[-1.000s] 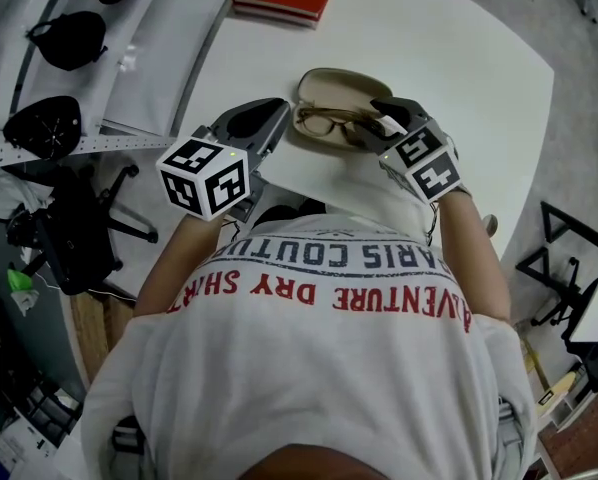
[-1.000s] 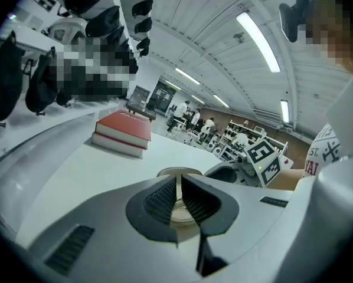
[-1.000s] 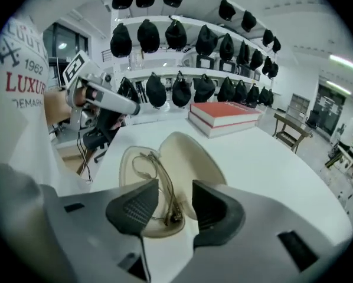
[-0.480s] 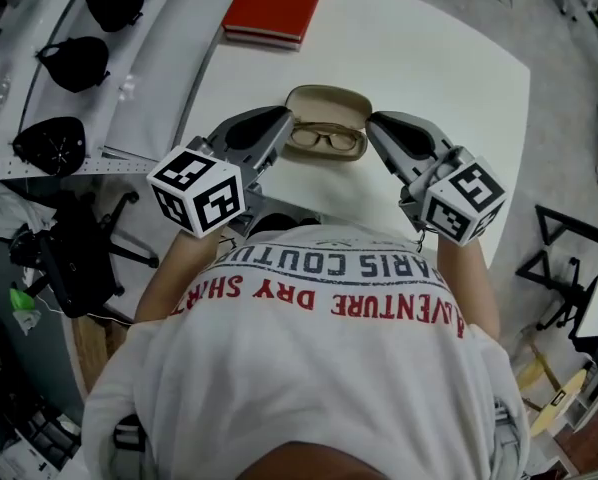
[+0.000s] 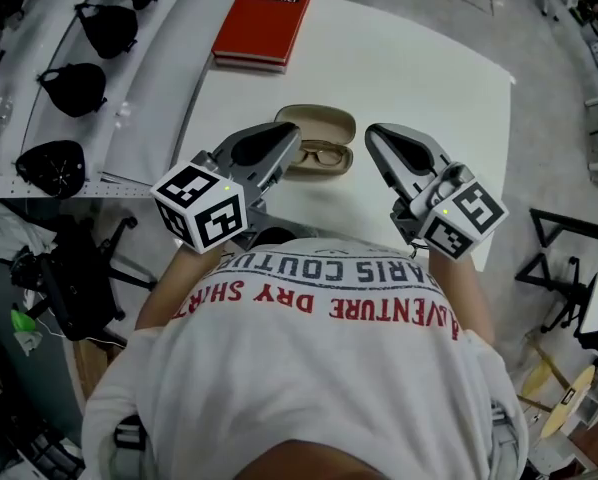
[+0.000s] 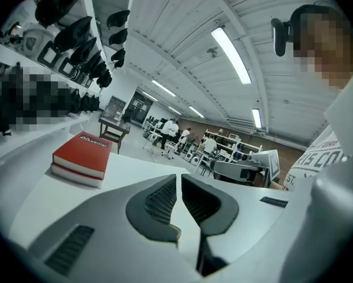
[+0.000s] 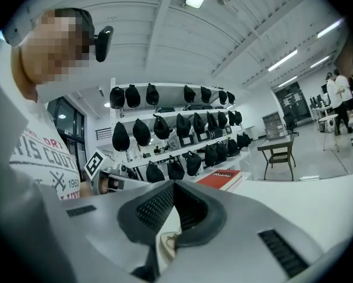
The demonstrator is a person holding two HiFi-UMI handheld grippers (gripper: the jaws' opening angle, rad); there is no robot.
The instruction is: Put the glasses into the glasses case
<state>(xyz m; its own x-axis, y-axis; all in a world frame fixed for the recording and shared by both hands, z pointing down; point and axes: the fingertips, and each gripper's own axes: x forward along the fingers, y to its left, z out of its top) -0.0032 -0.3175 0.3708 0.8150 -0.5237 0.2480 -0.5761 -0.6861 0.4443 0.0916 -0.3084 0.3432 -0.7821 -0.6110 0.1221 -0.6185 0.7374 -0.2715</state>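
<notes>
Head view: glasses lie inside the open glasses case on the table, just ahead of and between both tips. Left gripper jaws together, empty. Right gripper also closed, empty. Both hang clear of the case, so placement looks done; lid not yet closed.

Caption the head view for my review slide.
Glasses lie in the open case; left gripper and right gripper hover shut, empty, either side.
</notes>
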